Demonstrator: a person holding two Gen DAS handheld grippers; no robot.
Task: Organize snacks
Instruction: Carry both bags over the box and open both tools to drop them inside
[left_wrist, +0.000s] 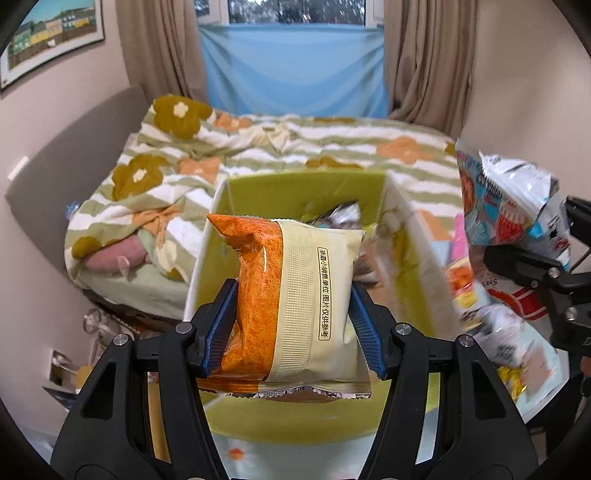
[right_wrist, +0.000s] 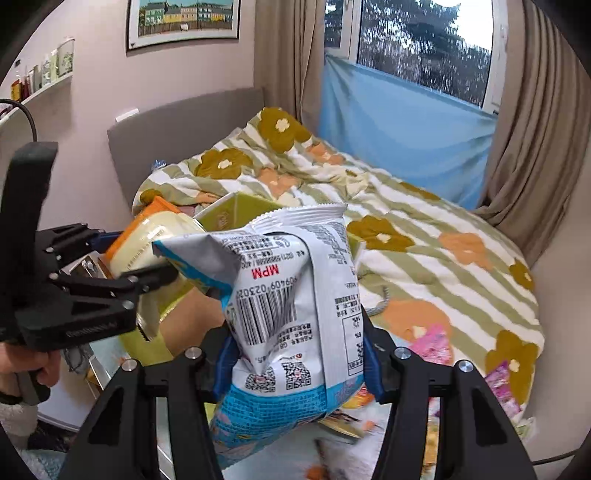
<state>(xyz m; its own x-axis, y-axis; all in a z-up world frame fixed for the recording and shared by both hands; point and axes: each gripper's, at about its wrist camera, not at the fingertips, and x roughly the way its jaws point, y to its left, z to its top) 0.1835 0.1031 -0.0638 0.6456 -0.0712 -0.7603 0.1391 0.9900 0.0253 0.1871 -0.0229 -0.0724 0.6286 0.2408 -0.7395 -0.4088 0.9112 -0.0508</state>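
My left gripper (left_wrist: 291, 328) is shut on an orange and cream snack pack (left_wrist: 295, 302), its blue pads pressing both sides. It hangs over the near end of a green box (left_wrist: 295, 188) that holds a few packets. My right gripper (right_wrist: 297, 363) is shut on a white and blue snack bag (right_wrist: 295, 306) with a barcode. That bag (left_wrist: 513, 199) also shows at the right edge of the left wrist view, held by the other gripper (left_wrist: 546, 280). In the right wrist view the left gripper (right_wrist: 110, 273) with its orange pack (right_wrist: 147, 236) sits at the left.
The box stands on a bed with a striped flowered blanket (left_wrist: 295, 147). Loose snack packets (left_wrist: 491, 325) lie right of the box, and pink ones (right_wrist: 432, 347) lie on the blanket. A grey headboard (right_wrist: 184, 140), curtains and a blue cloth (left_wrist: 295, 74) under the window stand behind.
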